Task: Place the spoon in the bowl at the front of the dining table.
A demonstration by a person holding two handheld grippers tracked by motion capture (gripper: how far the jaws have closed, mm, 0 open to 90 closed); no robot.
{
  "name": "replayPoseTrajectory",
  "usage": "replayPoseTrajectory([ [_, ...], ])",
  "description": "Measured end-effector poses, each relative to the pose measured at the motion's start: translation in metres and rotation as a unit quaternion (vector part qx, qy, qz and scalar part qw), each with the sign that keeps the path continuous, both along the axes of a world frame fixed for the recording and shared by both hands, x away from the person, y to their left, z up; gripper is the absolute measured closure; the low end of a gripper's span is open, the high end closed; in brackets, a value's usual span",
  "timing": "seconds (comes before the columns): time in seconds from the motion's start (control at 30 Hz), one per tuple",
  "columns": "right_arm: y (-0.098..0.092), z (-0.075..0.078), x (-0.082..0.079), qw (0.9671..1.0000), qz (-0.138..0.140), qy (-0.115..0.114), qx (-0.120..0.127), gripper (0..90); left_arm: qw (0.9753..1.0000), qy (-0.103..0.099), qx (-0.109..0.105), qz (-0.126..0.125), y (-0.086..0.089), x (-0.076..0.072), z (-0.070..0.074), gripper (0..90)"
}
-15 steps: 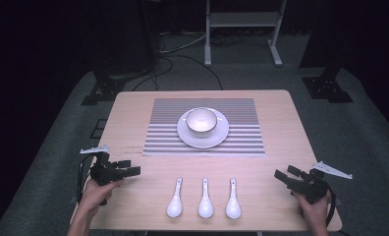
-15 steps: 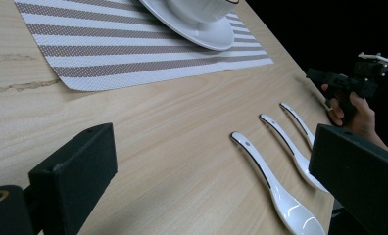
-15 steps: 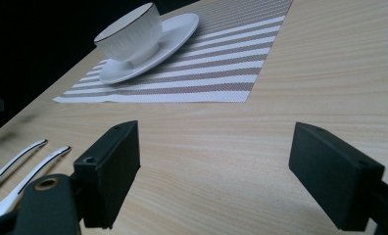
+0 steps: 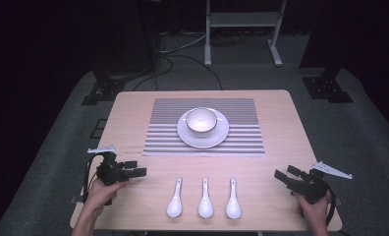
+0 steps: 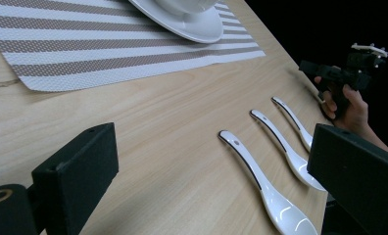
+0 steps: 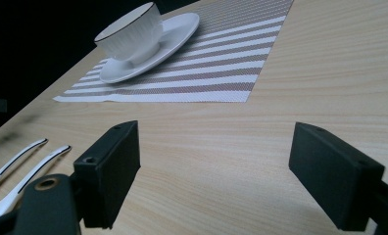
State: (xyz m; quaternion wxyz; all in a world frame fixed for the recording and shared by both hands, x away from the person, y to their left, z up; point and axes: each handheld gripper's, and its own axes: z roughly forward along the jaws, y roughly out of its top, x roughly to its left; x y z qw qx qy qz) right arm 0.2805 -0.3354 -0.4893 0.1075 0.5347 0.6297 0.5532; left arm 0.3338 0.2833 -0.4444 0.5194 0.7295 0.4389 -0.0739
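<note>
high view puts the work at the near edge of the counter (image 4: 133, 206): three white spoons in a row, bowls toward the person, handles pointing at the placemat. the left claw (image 4: 136, 168) hovers just left of the left spoon (image 4: 175, 199), jaws spread wide with nothing between them; the right claw (image 4: 287, 176) hangs well right of the right spoon (image 4: 233, 199), likewise wide and empty. the middle spoon (image 4: 205, 199) lies between, near its neighbours but not touching.

judging from this, the step is the first reach for a spoon. it would go best to take an outer spoon with the claw on its side, close across the narrow handle rather than the rounded bowl, and come down level so one jaw does not nudge the next spoon. glazed ware looks slippery, so a square, centred pinch matters.

room is good: bare wood lies between the spoons and the striped placemat (image 4: 241, 110), and on both flanks. the spoon bowls sit near the front edge, so pull inward, not toward the person. farther off, the cup (image 4: 201, 120) on its saucer (image 4: 219, 137) sits mid-mat, well clear of both claws.
</note>
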Motion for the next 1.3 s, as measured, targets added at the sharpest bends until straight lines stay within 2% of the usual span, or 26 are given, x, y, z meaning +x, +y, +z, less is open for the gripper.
replayPoseTrajectory([
  [0.3,0.000,0.000,0.000,1.0000,0.000,-0.002,-0.001,18.3,0.9998,0.006,0.002,-0.019,-0.017,0.001,-0.002,3.6],
  [0.73,0.000,0.000,0.000,1.0000,0.003,-0.002,-0.001,18.3,0.9986,0.024,-0.004,-0.046,-0.040,0.001,-0.007,4.0],
  [1.0,0.000,0.000,0.000,1.0000,0.005,-0.004,-0.002,18.3,0.9979,0.027,-0.005,-0.058,-0.053,-0.001,-0.008,4.5],
  [1.3,0.001,0.000,0.000,1.0000,0.007,-0.004,-0.003,18.3,0.9965,0.047,-0.005,-0.069,-0.068,-0.003,-0.015,4.8],
])
